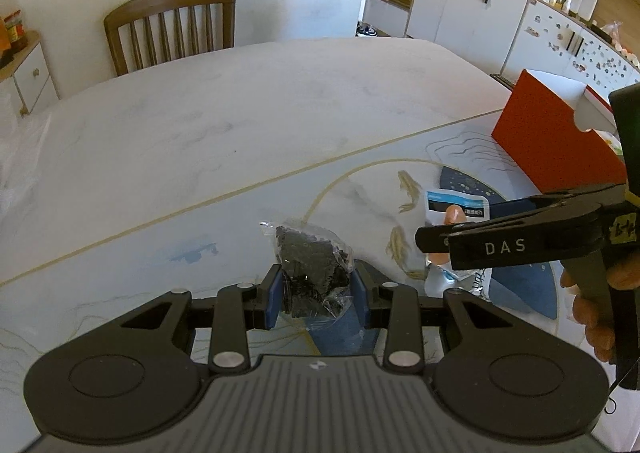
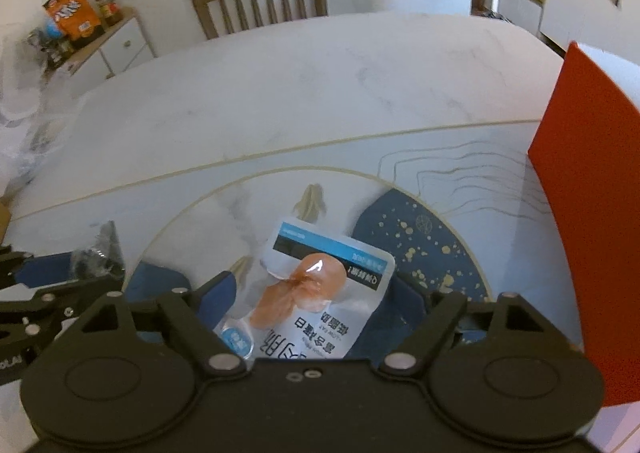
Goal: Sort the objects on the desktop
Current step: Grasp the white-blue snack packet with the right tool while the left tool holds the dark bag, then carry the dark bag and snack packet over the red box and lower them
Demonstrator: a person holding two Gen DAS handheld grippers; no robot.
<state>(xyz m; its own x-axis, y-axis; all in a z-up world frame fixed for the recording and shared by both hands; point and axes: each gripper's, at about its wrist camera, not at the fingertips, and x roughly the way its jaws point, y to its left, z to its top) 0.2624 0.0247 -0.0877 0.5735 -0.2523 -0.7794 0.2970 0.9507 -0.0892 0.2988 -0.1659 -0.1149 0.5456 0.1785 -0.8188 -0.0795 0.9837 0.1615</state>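
Left hand-held gripper (image 1: 318, 295) clamps my clear bag of black bits (image 1: 312, 265) | right hand-held gripper (image 2: 320, 301) gapes around snack pouch (image 2: 312, 293) lying on table (image 2: 320, 93) | close squarely mid-pouch, then lift toward red box (image 2: 592, 213).

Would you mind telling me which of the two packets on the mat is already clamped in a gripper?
The clear bag of black bits, pinched by the left gripper. The white snack pouch only lies between the right gripper's open fingers.

Left gripper (image 1: 318, 295) jaws clamped, right gripper (image 2: 316, 307) jaws wide, both angled downward
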